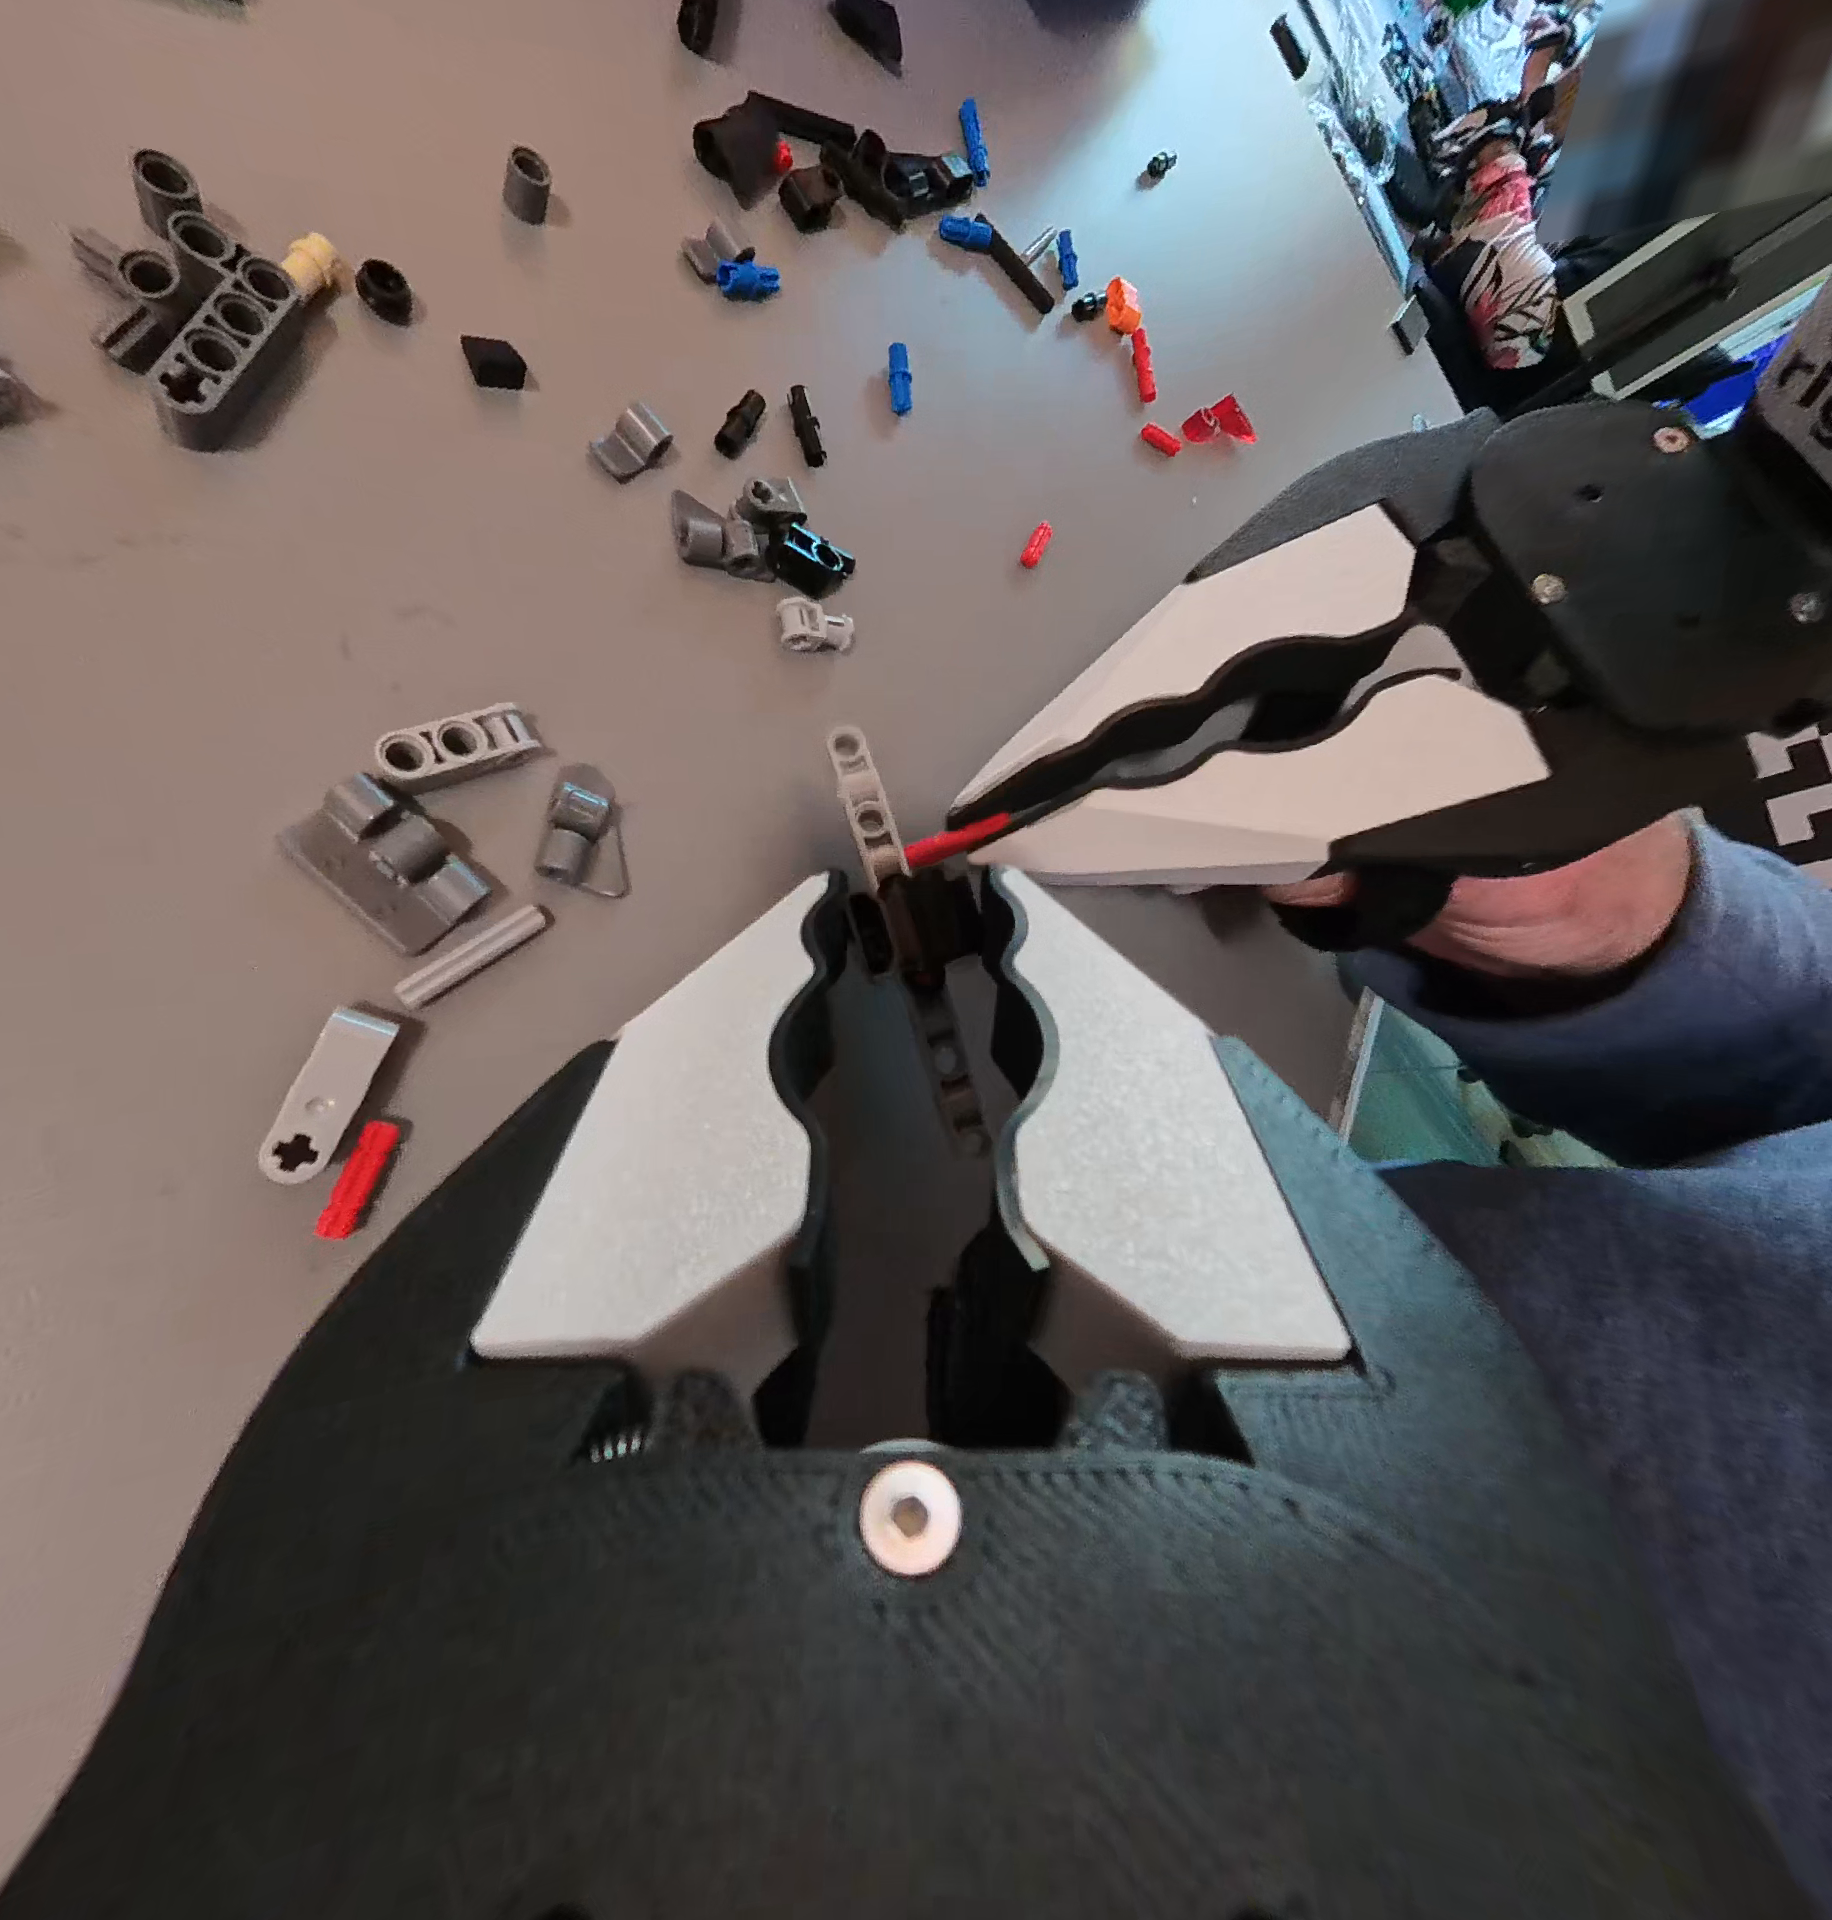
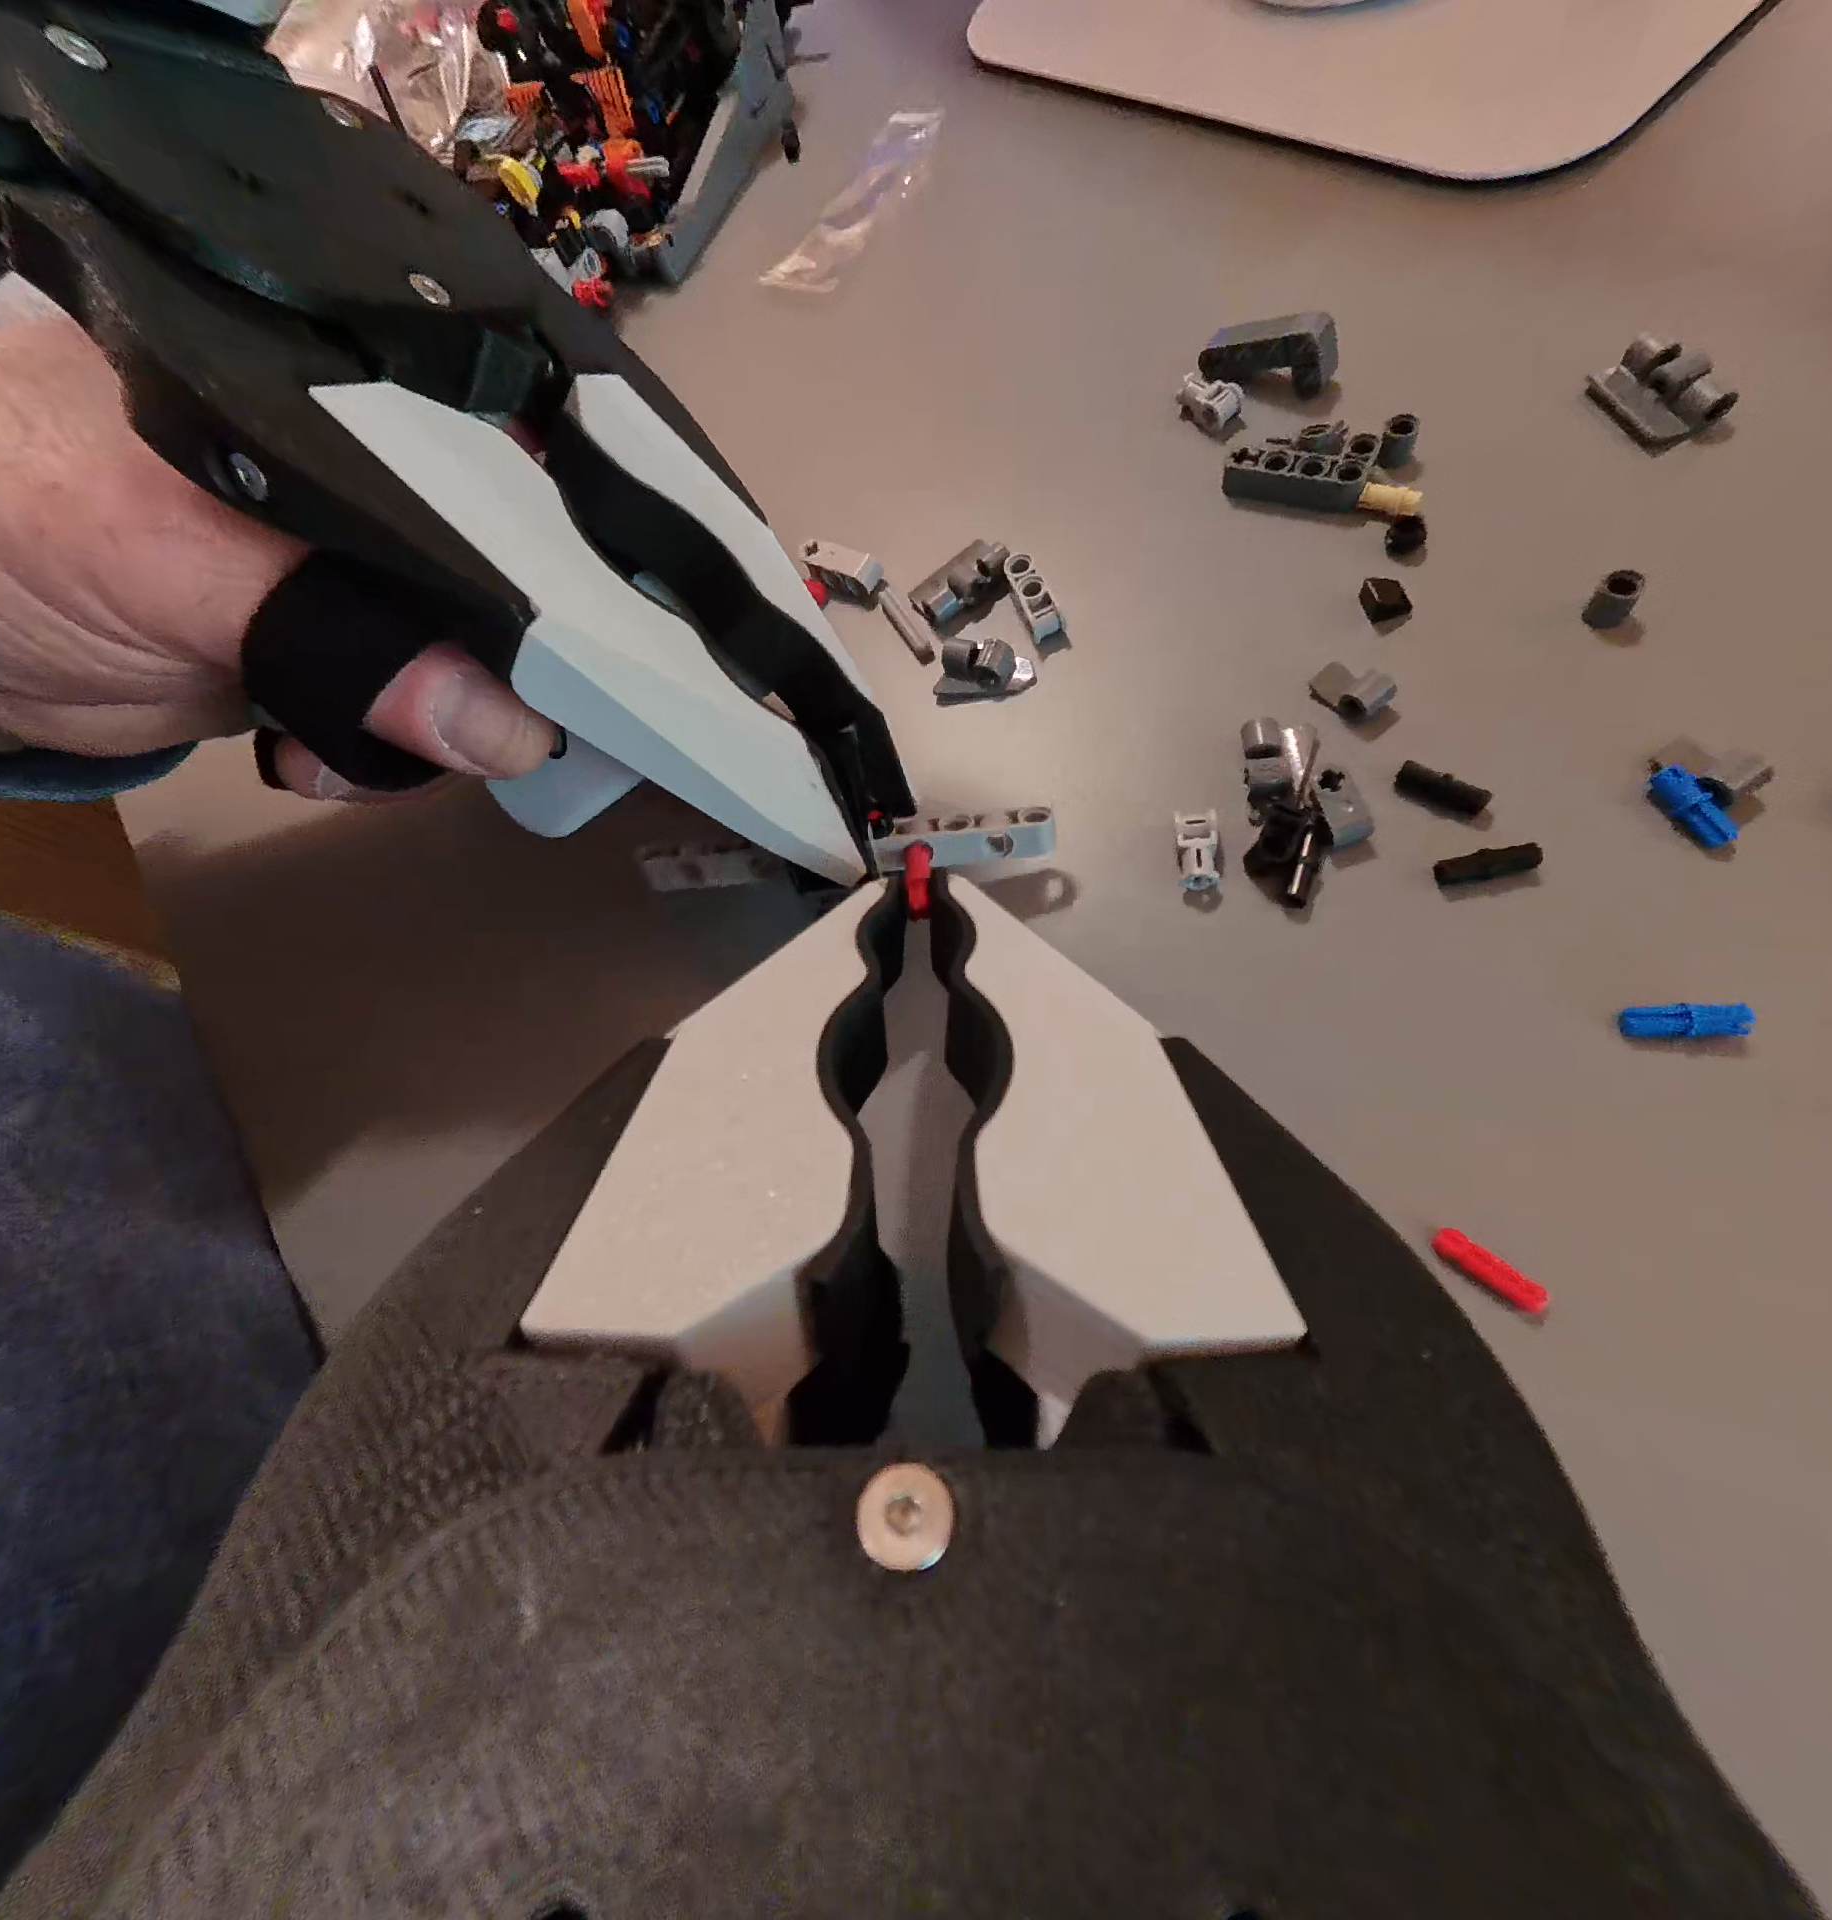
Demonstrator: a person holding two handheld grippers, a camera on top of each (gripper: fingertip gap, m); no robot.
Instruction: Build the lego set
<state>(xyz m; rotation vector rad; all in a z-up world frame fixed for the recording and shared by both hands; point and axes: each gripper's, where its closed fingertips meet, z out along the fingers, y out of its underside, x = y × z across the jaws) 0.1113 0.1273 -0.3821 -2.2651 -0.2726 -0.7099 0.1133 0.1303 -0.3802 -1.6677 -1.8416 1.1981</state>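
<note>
My left gripper point(image 1: 912, 883) is shut on a small assembly: a light grey beam point(image 1: 862, 795) sticking out past the tips, joined to a black part point(image 1: 922, 920). My right gripper point(image 1: 959, 831) comes in from the right, shut on a red pin point(image 1: 943, 844) whose free end touches the beam. In the right wrist view my right gripper point(image 2: 917, 891) holds the red pin point(image 2: 918, 868) against the grey beam point(image 2: 979, 831), which lies crosswise. The left gripper point(image 2: 862, 836) reaches in from the upper left. Both are held above the grey table point(image 1: 216, 644).
Loose grey, black, blue and red pieces are scattered on the table, among them a dark grey frame point(image 1: 205, 312), a red pin point(image 1: 356, 1179) and a blue pin point(image 2: 1686, 1020). A flat grey pad point(image 2: 1411, 94), a plastic bag point(image 2: 860, 208) and a box of parts point(image 2: 600, 135) lie beyond. Less than 4 cm separates the two grippers' tips.
</note>
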